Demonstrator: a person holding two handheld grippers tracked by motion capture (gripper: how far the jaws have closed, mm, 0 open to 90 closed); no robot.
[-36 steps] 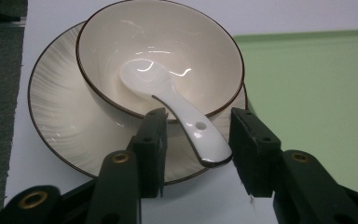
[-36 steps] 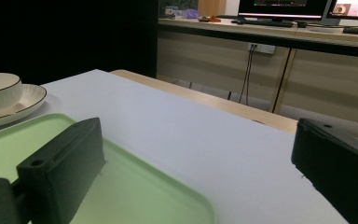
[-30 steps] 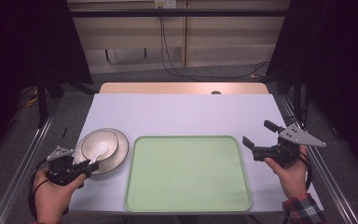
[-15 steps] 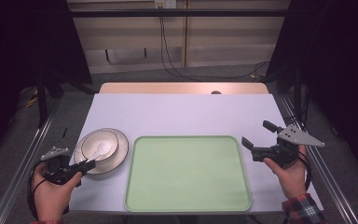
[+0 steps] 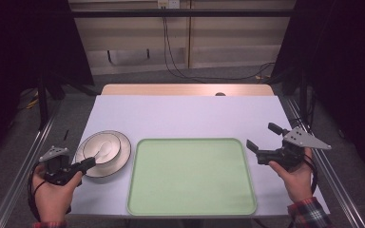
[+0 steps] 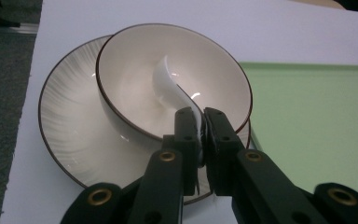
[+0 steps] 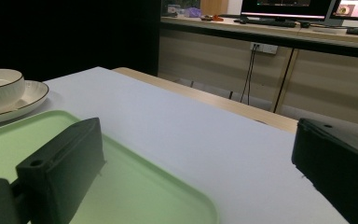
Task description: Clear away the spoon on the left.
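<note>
Two grippers are held over a white-topped table (image 5: 185, 116), with a green tray (image 5: 191, 175) lying at its near middle as the landmark. Left of the tray, just beside its left edge, a plate (image 5: 120, 164) with a dark rim is seen, and a cream bowl (image 5: 100, 147) is stood on that plate. In the left gripper view the bowl (image 6: 130, 84) is shown off-centre on the plate (image 6: 70, 121), toward the tray side. A white spoon (image 6: 170, 86) is laid in the bowl, its handle rising over the near rim. The left gripper (image 5: 88, 164) is held by a hand (image 5: 52, 194) to the left of the tray, and its jaws are seen clamped on the spoon's handle in the left gripper view (image 6: 200, 130).

The right gripper (image 5: 261, 138) is held by the other hand (image 5: 294, 178) just off the tray's right edge, above bare tabletop. Its jaws are spread wide apart with nothing between them, as is confirmed in the right gripper view (image 7: 191, 163), where the tray (image 7: 135, 186) is seen below and the bowl (image 7: 0, 88) and plate (image 7: 30, 98) beyond the tray's far side. A plaid sleeve (image 5: 309, 213) is visible at the right wrist.
</note>
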